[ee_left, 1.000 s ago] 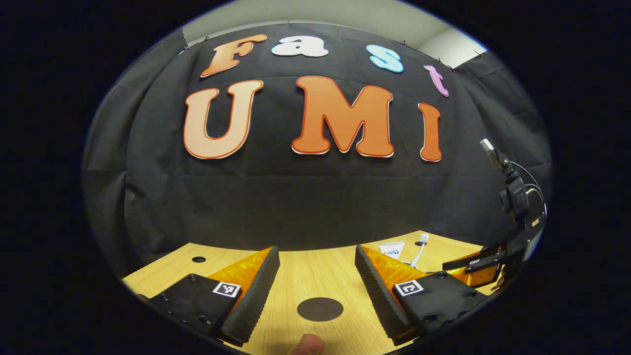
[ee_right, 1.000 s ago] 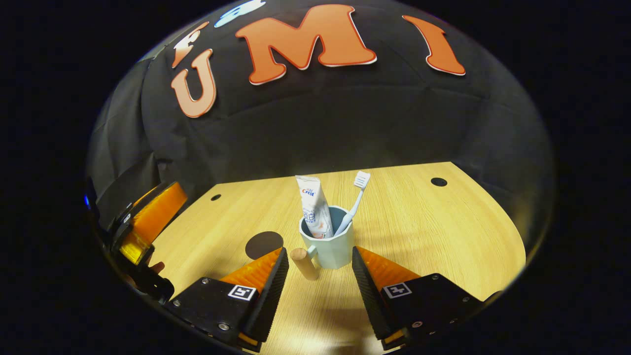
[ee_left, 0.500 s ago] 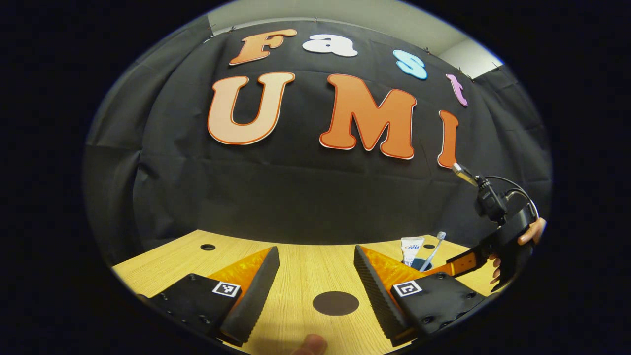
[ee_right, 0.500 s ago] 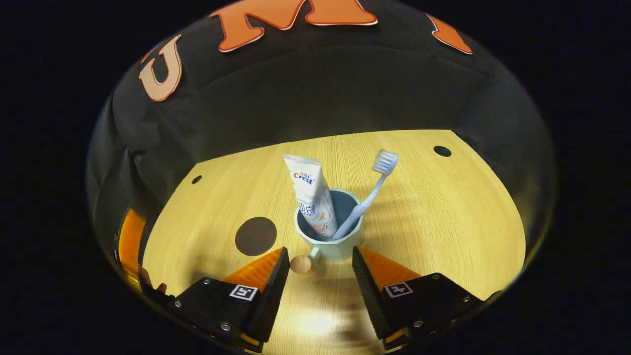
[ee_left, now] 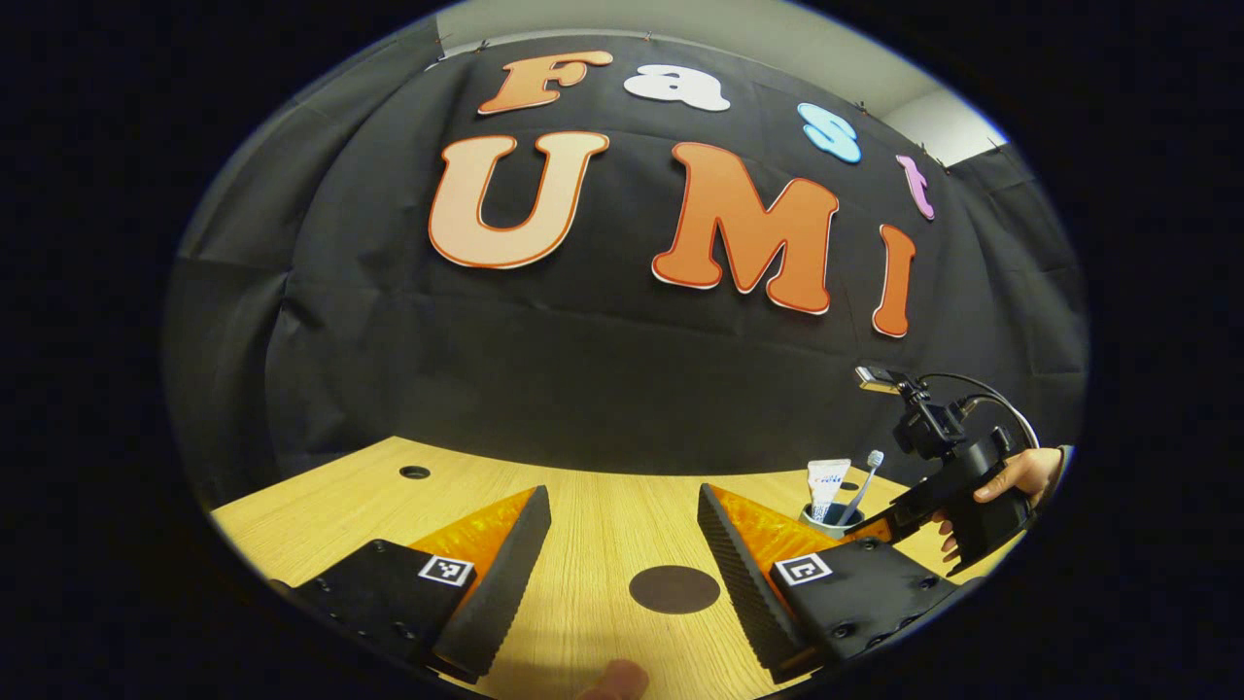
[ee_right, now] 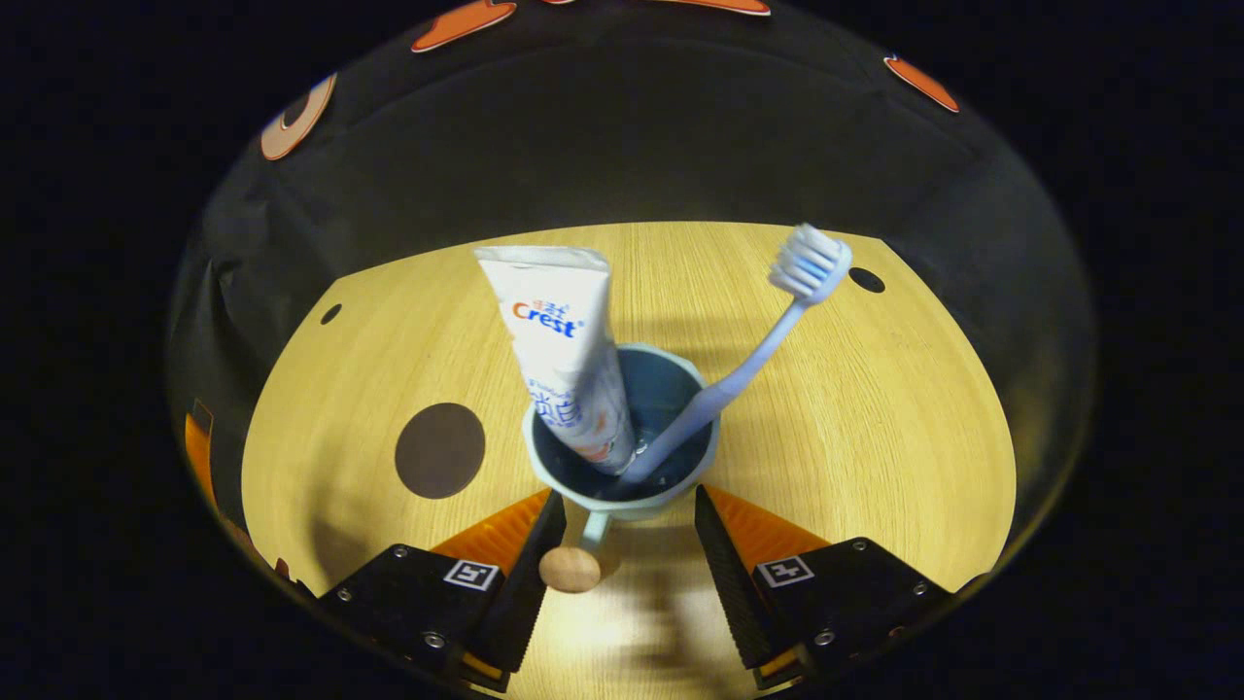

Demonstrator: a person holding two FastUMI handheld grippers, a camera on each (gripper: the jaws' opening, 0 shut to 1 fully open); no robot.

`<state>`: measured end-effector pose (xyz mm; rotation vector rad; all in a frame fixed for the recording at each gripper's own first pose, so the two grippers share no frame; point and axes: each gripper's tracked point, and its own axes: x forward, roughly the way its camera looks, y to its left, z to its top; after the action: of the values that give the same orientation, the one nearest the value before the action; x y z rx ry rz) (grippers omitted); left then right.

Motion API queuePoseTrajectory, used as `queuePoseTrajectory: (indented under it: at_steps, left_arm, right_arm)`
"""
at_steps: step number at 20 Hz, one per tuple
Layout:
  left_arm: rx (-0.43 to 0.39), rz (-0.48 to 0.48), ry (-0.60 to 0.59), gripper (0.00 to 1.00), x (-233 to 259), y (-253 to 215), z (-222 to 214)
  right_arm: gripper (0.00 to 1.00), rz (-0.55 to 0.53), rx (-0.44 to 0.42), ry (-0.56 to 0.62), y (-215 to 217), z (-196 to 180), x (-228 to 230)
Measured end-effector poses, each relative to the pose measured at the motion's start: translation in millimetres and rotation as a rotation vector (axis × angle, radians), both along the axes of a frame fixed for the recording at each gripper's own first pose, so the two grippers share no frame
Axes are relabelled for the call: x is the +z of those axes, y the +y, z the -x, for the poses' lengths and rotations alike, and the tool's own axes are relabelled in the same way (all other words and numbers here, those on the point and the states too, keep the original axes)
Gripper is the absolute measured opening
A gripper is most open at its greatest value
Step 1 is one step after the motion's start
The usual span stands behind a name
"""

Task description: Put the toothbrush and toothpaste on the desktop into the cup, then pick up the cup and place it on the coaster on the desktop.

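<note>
In the left gripper view, the left gripper sits at the bottom of the frame, fingers spread wide above the wooden desktop. A dark round coaster lies between the fingertips. At lower right, a hand holds the right gripper over the cup.

In the right gripper view, the right gripper is spread apart at bottom centre, looking down into the pale blue cup. The toothpaste and toothbrush stand inside it. The cup's wooden-tipped handle lies between the fingers, nearer the left one. The coaster lies left of the cup.
</note>
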<state>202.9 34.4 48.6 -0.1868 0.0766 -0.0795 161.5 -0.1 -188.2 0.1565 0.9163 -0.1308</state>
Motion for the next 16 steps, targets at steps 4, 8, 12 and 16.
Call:
queuePoseTrajectory:
  at_steps: [4, 8, 12, 16]
  left_arm:
    - [-0.034, 0.015, 0.032, 0.97, -19, -5, -3]
    - [-0.040, 0.003, 0.086, 0.97, -36, -7, -4]
    - [-0.042, 0.009, 0.089, 0.97, -38, -8, -5]
    - [-0.039, 0.009, 0.094, 0.97, -40, -8, -6]
  right_arm:
    - [0.77, 0.029, 0.018, 0.015, -1, -1, -6]
    - [0.72, 0.085, 0.031, 0.022, -3, 1, -5]
    - [0.56, 0.107, 0.043, 0.065, -3, 6, -9]
    - [0.27, 0.084, 0.031, 0.065, -6, 5, -14]
